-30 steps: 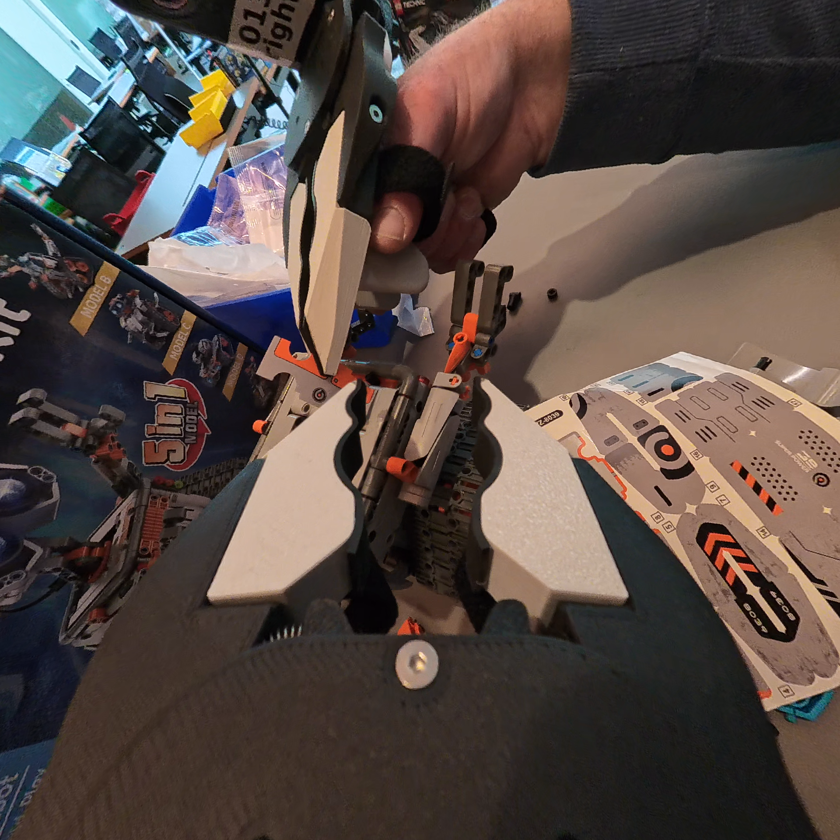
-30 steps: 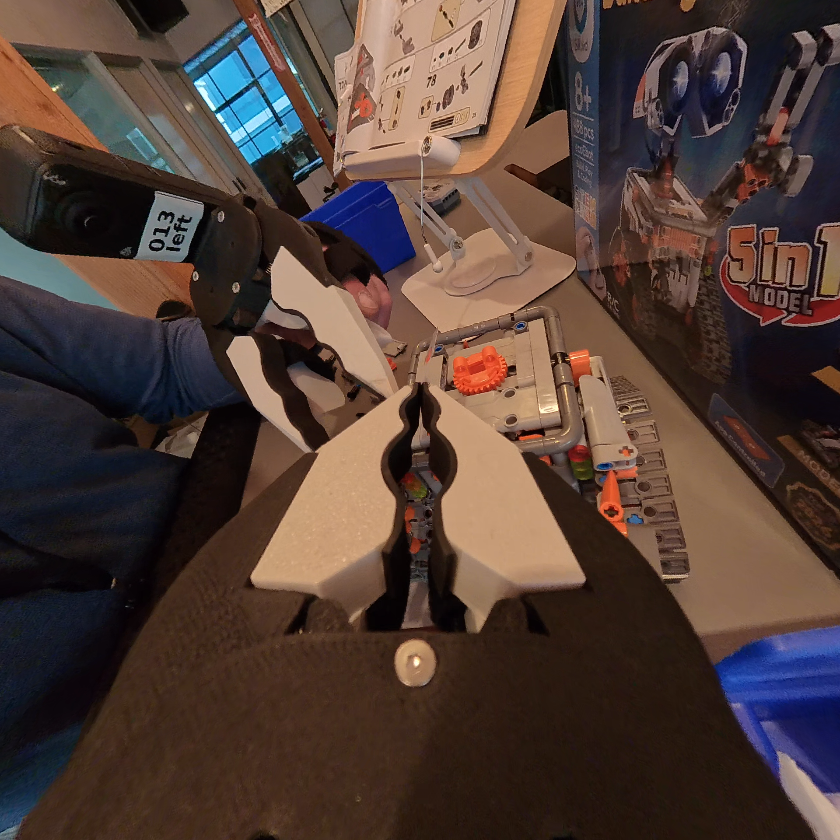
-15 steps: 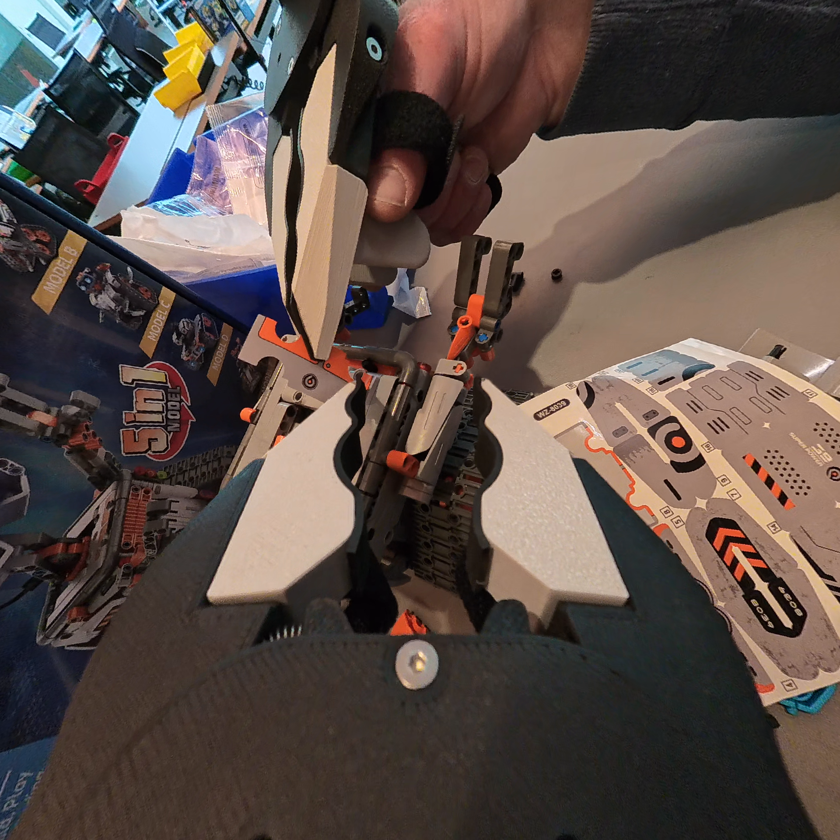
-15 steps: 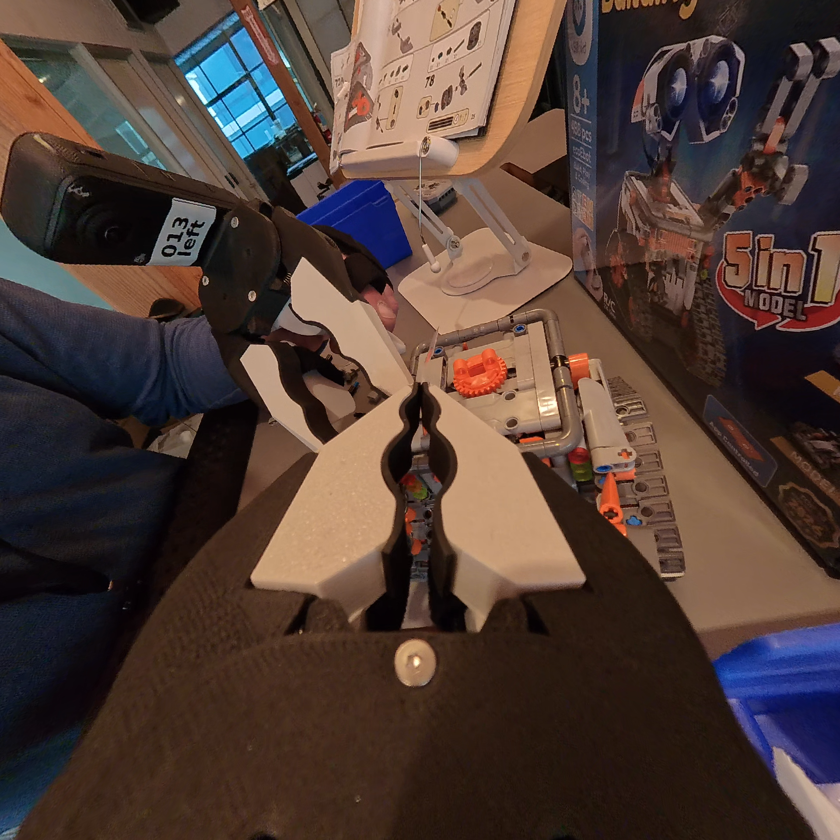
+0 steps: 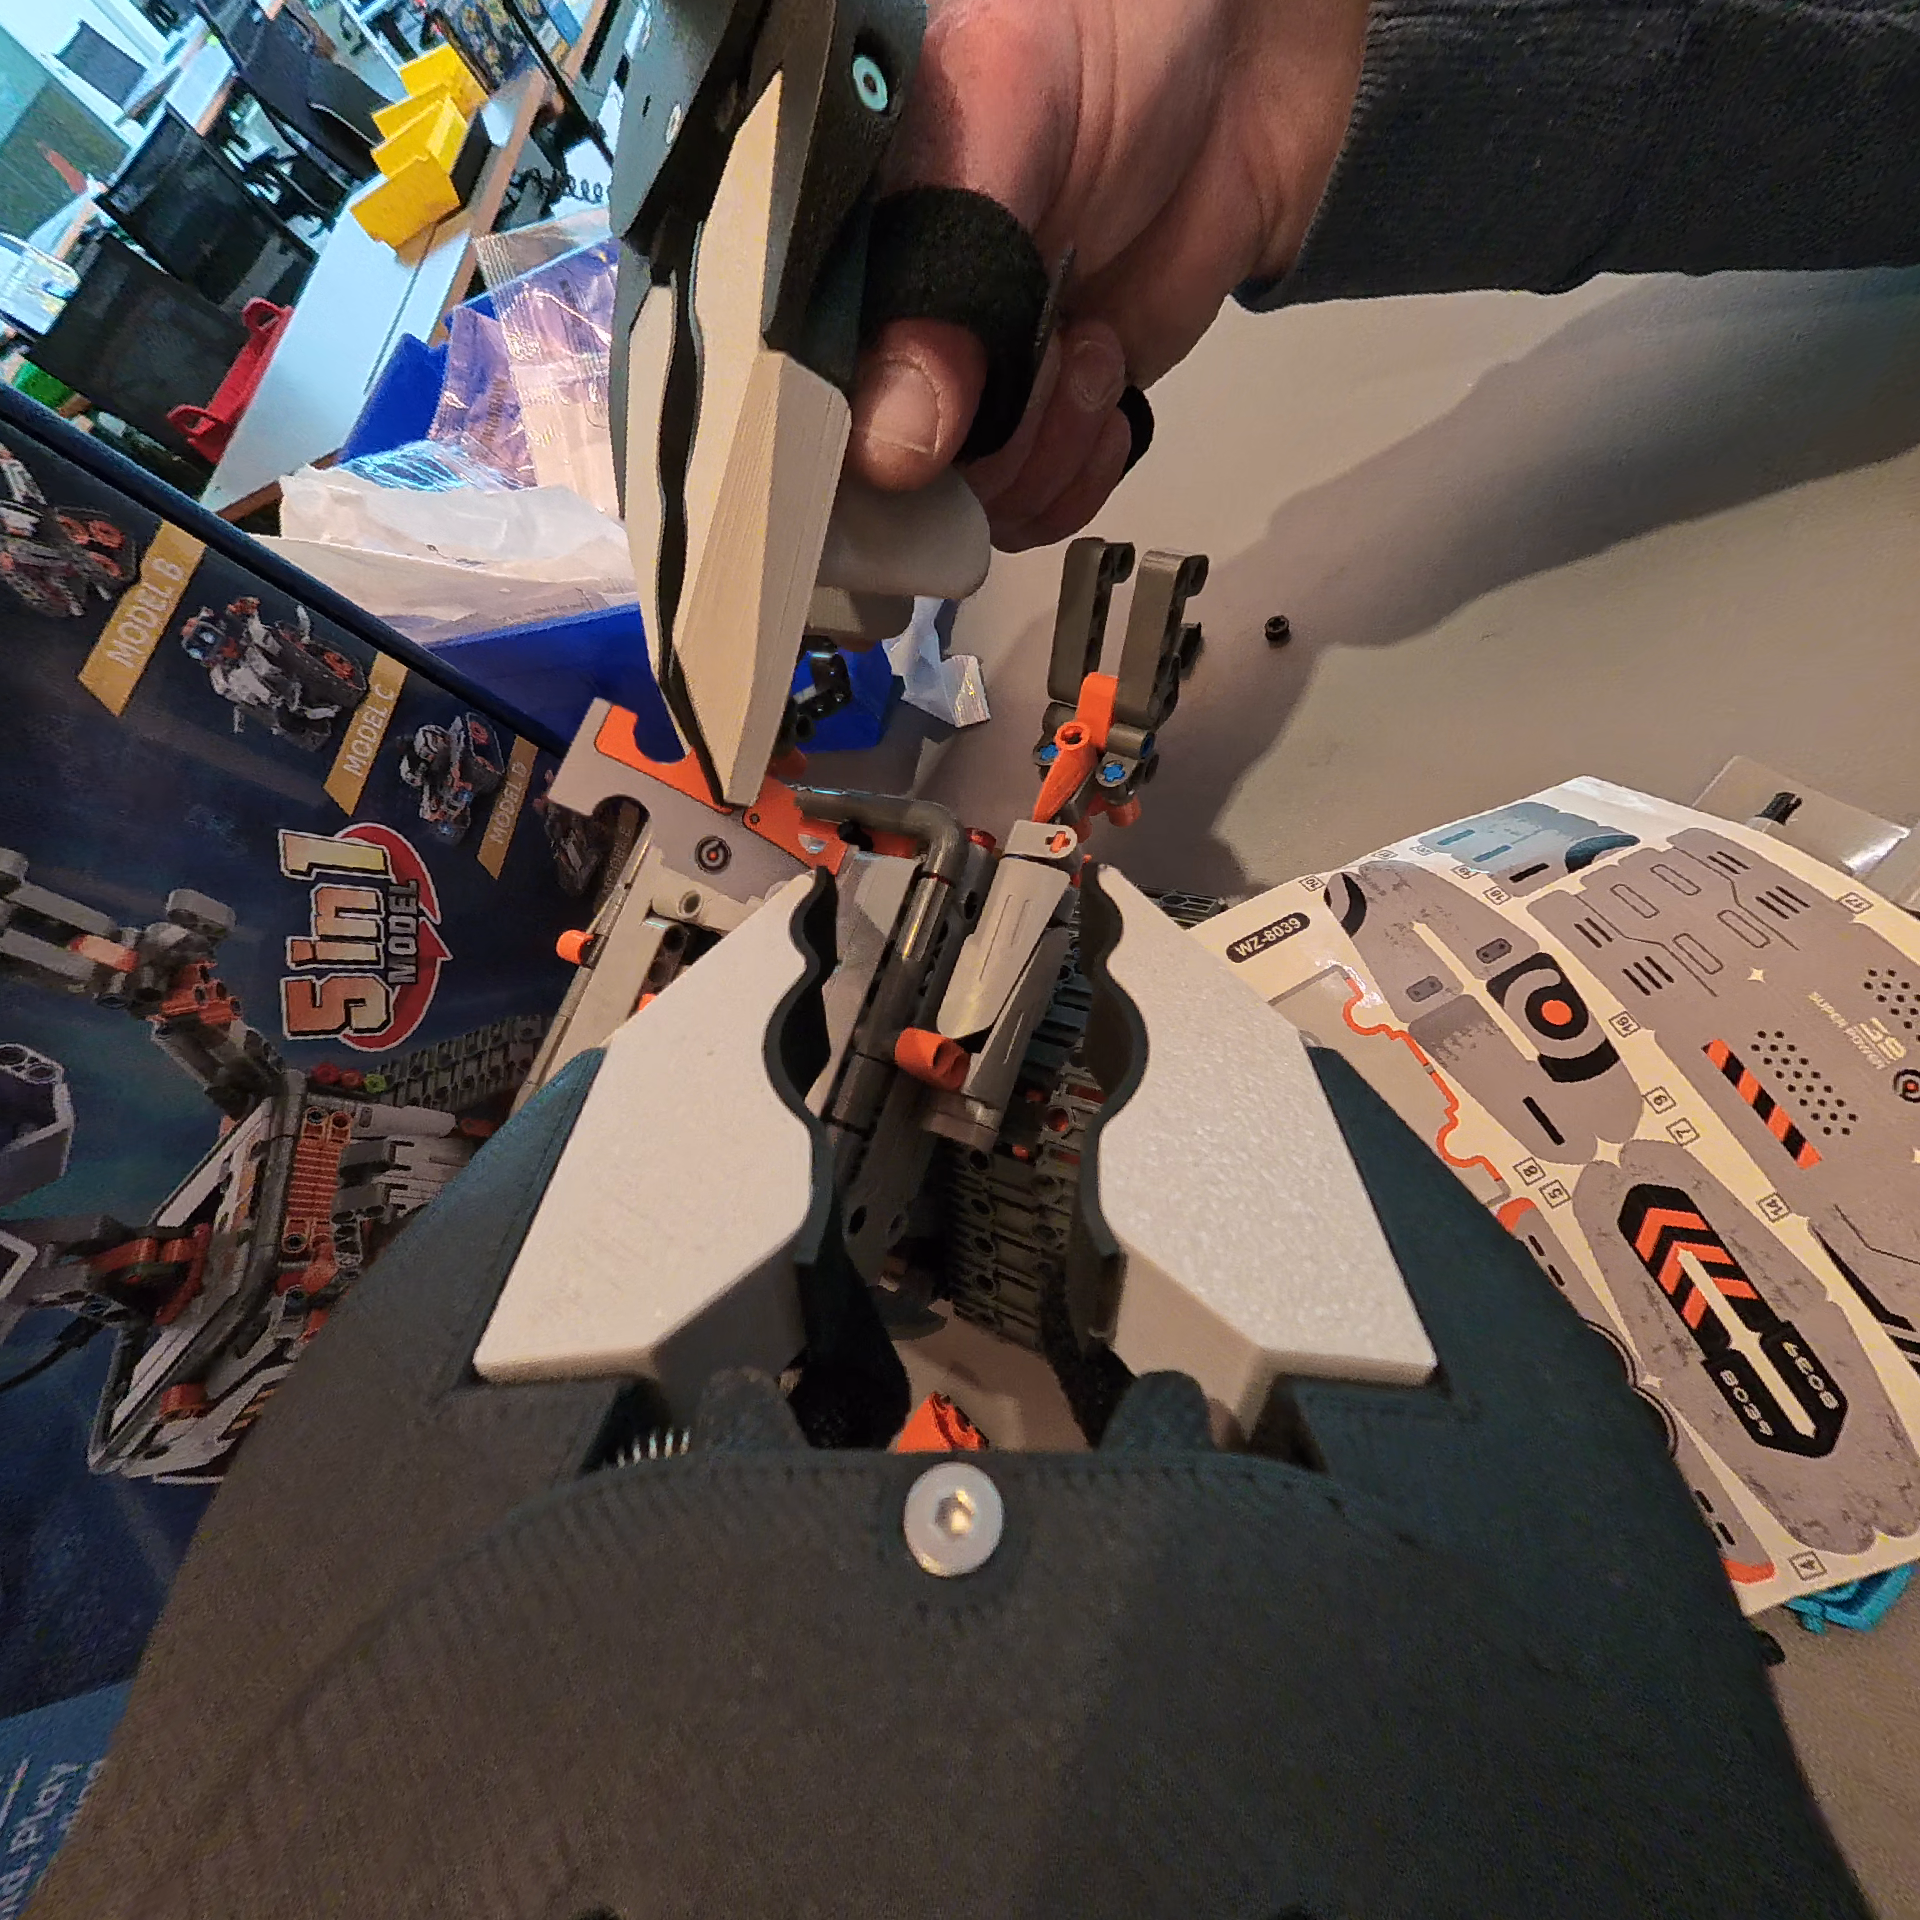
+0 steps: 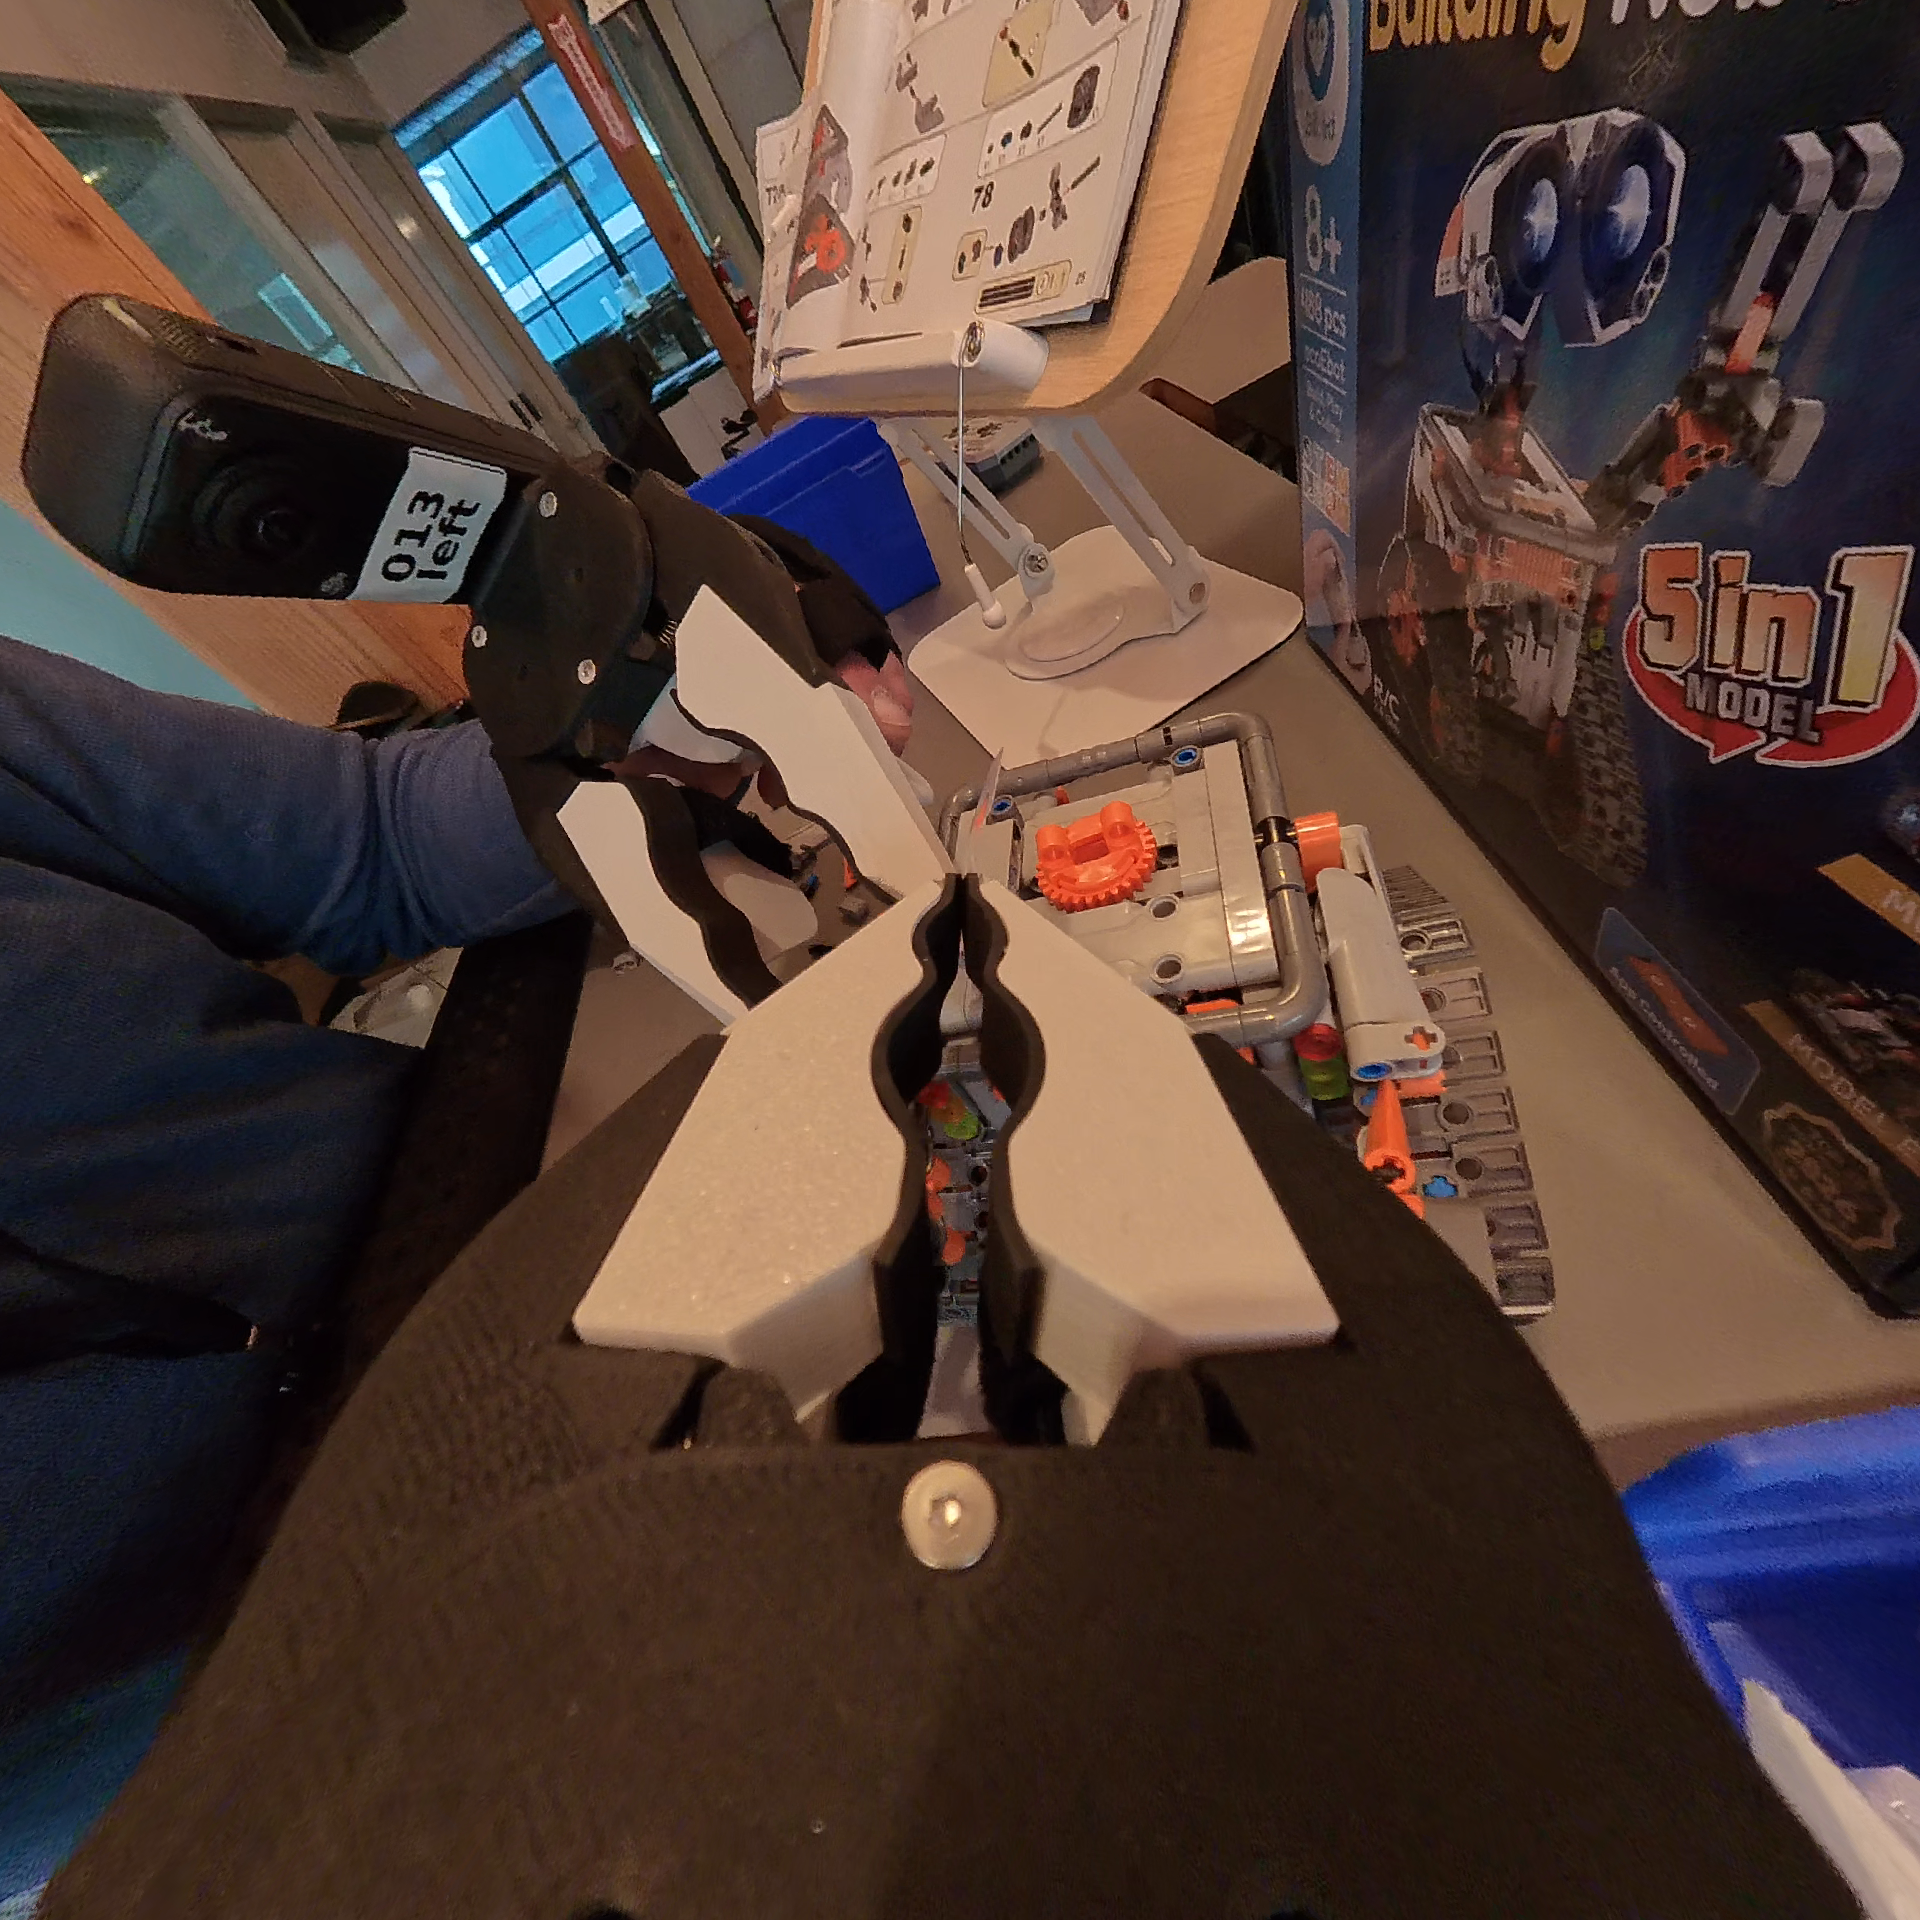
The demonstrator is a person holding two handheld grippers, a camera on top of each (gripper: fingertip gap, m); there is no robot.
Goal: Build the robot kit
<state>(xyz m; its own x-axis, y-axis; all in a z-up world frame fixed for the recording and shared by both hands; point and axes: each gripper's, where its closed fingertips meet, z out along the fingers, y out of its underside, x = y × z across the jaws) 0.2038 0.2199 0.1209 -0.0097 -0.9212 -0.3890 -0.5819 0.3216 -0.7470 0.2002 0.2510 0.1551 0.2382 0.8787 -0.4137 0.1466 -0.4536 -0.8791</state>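
Observation:
A grey and orange brick-built tracked model (image 5: 987,997) sits on the grey table. My left gripper (image 5: 951,883) is closed on its near end, with a grey tube and a panel between the fingers. In the right wrist view it (image 6: 831,935) grips the model (image 6: 1195,904) from the left. My right gripper (image 6: 958,899) is shut, and a thin pale sliver like a sticker (image 6: 990,774) stands up from its tips. In the left wrist view the right gripper (image 5: 727,779) comes down from above. Its tip touches an orange and grey patch on the model's top left corner.
A printed sticker sheet (image 5: 1558,1039) lies right of the model. The dark blue kit box (image 6: 1610,520) stands along the model's far side. An instruction booklet on a stand (image 6: 966,187) is behind it. Blue bins (image 6: 821,499) (image 6: 1787,1558) sit at both ends.
Very little. The right gripper has come slightly nearer and more upright over the model's corner. The left gripper and model have shifted slightly against the box. Both grips are unchanged.

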